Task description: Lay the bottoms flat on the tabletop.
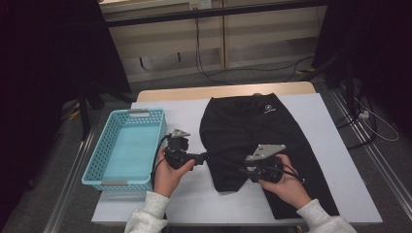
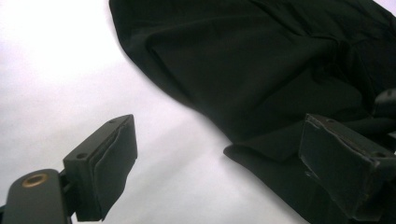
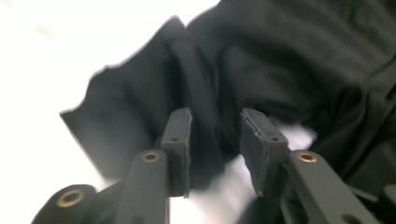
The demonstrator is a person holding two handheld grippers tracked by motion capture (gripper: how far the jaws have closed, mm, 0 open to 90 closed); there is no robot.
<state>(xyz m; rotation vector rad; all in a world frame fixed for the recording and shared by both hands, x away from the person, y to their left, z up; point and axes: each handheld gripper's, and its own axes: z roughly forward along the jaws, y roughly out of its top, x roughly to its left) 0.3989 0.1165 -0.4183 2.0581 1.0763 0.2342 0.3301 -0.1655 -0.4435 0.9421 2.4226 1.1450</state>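
A pair of black shorts (image 1: 252, 126) with a small white logo lies spread on the white table (image 1: 325, 131). My left gripper (image 1: 204, 158), held in the person's left hand, points right at the garment's left hem and is open. In the left gripper view its jaws (image 2: 219, 135) stand wide apart, and the black cloth (image 2: 261, 70) reaches under the right one. My right gripper (image 1: 242, 171) lies over the lower part of the shorts. In the right gripper view its jaws (image 3: 215, 121) stand a little apart, with a ridge of black cloth (image 3: 196, 84) just beyond the gap and the pads clear of it.
A light blue plastic basket (image 1: 92, 165) with nothing in it stands at the table's left side, close to the left hand. Bare white tabletop lies right of the shorts. Cables run over the floor behind and to the right of the table.
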